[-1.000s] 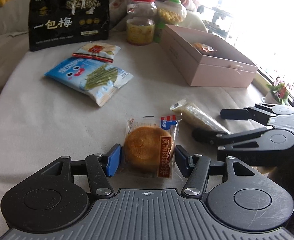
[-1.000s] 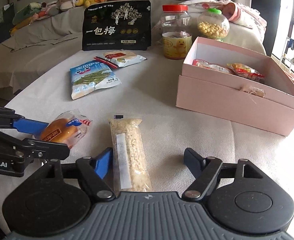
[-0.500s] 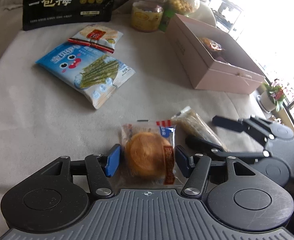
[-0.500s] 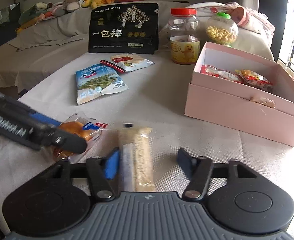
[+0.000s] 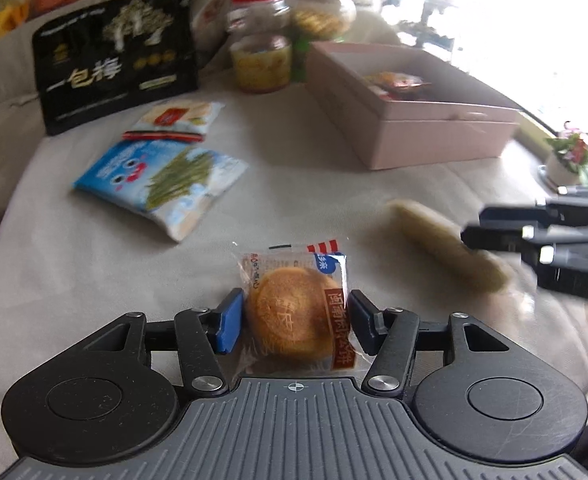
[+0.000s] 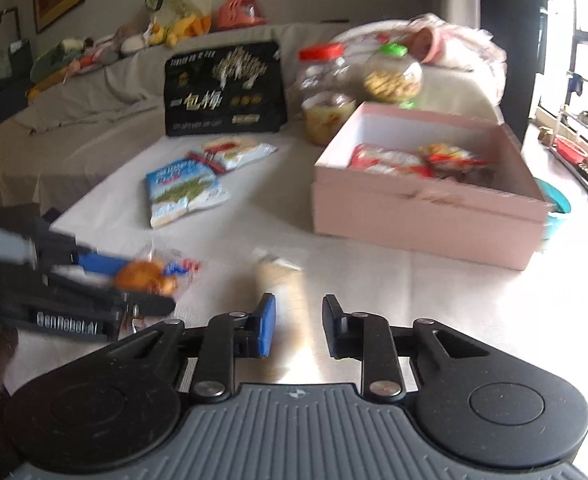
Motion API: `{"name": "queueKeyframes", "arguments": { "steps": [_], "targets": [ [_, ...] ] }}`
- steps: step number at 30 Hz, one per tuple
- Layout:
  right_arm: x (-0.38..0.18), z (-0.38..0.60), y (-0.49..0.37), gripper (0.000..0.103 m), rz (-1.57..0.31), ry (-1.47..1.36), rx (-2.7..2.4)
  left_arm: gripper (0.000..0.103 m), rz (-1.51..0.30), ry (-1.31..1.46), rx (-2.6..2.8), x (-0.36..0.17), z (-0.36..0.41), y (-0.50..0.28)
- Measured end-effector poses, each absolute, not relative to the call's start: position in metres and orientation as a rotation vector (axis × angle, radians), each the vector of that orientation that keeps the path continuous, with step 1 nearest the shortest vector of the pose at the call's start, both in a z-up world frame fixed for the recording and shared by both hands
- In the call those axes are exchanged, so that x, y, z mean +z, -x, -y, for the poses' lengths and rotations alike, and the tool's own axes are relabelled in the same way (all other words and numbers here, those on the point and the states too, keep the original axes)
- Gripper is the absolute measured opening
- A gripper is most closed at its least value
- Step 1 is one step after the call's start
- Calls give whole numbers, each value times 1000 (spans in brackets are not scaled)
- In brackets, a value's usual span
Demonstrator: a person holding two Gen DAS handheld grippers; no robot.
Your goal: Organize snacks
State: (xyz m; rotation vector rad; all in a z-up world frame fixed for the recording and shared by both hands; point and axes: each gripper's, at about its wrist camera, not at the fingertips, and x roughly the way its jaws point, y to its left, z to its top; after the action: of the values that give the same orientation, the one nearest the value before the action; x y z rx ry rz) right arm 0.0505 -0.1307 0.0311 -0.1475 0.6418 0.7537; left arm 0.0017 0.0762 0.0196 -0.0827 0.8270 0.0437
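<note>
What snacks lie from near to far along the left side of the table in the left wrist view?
Round cake packet between the left gripper fingers → blue seaweed snack bag → small white cracker packet → black plum bag.

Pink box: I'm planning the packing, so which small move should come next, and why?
Probably carry the rice bar, clamped in the right hand-held gripper, over to the open pink box. The box already holds snack packets, with room left.

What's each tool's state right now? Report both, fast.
Left tool: closed on the wrapped round cake.
Right tool: closed on the long rice bar.
</note>
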Motion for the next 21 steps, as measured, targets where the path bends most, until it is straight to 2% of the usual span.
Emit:
{"name": "queueKeyframes", "arguments": {
  "steps": [7,9,11,18,19,21],
  "targets": [
    [86,176,-36,25,-492,108,749,61,-694,63,-50,66,-52,12],
    [86,175,-37,33,-488,114,741,61,-684,105,-33,74,-57,11],
    [78,168,-40,61,-516,113,756,61,-682,146,-5,75,-63,13],
    [26,110,-62,60,-669,193,799,61,-737,239,49,58,-85,21],
    [20,102,-66,59,-691,202,798,61,-744,245,52,56,-86,22],
    [10,89,-71,47,-725,212,806,61,-751,257,55,50,-89,26]
  ]
}}
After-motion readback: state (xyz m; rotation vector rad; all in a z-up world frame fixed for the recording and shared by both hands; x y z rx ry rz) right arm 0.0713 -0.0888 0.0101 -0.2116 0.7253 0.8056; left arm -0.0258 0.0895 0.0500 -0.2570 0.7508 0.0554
